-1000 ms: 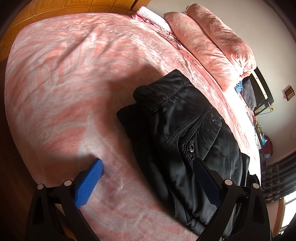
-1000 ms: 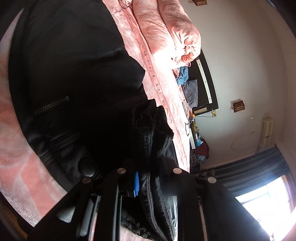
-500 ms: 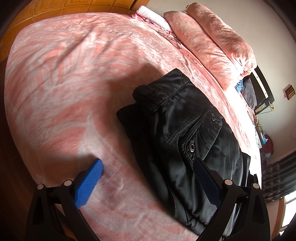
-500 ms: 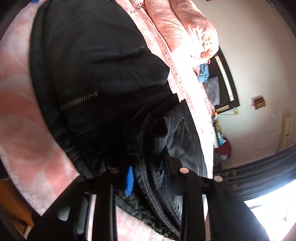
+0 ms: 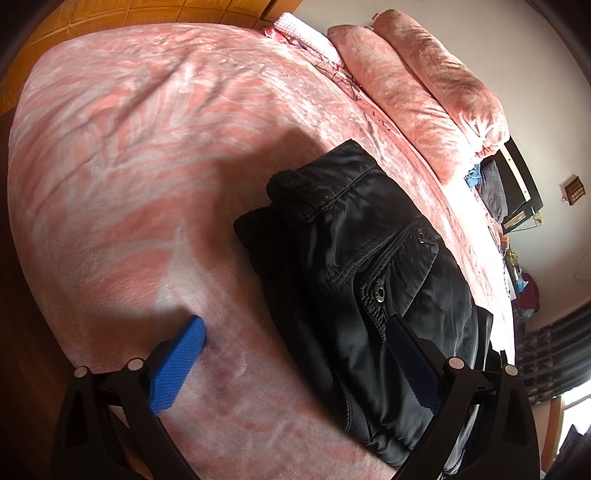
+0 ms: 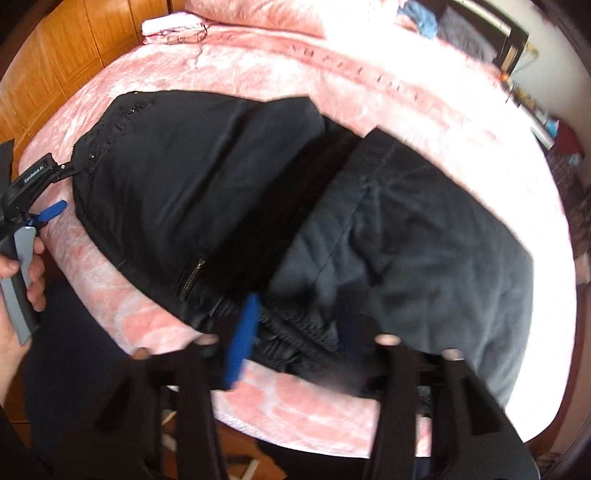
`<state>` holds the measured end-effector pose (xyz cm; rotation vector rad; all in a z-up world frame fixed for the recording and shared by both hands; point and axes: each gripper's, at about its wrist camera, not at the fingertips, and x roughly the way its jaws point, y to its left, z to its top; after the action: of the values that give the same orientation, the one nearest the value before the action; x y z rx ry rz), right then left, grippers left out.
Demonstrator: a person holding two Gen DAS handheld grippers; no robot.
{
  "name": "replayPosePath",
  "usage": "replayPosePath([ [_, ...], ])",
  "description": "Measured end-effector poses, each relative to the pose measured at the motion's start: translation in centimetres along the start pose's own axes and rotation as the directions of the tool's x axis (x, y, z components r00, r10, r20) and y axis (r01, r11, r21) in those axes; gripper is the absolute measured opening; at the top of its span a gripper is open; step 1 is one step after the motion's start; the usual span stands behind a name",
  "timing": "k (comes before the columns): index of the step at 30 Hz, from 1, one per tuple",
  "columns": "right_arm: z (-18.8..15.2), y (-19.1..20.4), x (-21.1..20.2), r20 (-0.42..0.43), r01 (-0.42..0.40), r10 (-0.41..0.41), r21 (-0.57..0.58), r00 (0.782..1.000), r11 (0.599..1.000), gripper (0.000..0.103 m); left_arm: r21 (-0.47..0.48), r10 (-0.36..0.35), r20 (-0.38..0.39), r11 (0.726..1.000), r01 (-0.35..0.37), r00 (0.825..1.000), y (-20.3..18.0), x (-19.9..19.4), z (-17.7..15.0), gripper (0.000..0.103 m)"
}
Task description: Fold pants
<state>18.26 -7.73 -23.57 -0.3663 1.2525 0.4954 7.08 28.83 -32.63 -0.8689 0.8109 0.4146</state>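
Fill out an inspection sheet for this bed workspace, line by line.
Surface: pink blanket over the bed, creased.
Job's things: black pants folded into a bundle near the bed's edge.
Clutter: rolled pink duvet and glasses at the far side.
Grippers: left gripper open, one finger over the pants; right gripper closing, above the pants' edge, blurred.
Cables: nothing seen.
Surroundings: wooden wardrobe, dark curtains.

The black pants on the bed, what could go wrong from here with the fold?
The black pants lie near the edge of the pink bedspread, so a tug could drag them off. The right gripper, jaws closing with bunched fabric between them, may snag and undo the fold. The left gripper is open, pinning nothing.
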Motion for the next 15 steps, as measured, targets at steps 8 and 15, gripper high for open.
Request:
replayPosePath([
  [8, -1.5, 1.1, -3.5, 0.085, -0.039, 0.04, -0.008, 0.996, 0.999, 0.009, -0.001, -0.004, -0.001, 1.0, 0.004, 1.0, 0.1, 0.0, 0.1, 0.099],
  [15, -1.6, 2.1, 0.0, -0.009, -0.043, 0.042, -0.076, 0.999, 0.996, 0.009, -0.001, -0.006, -0.003, 1.0, 0.006, 1.0, 0.2, 0.0, 0.0, 0.099],
])
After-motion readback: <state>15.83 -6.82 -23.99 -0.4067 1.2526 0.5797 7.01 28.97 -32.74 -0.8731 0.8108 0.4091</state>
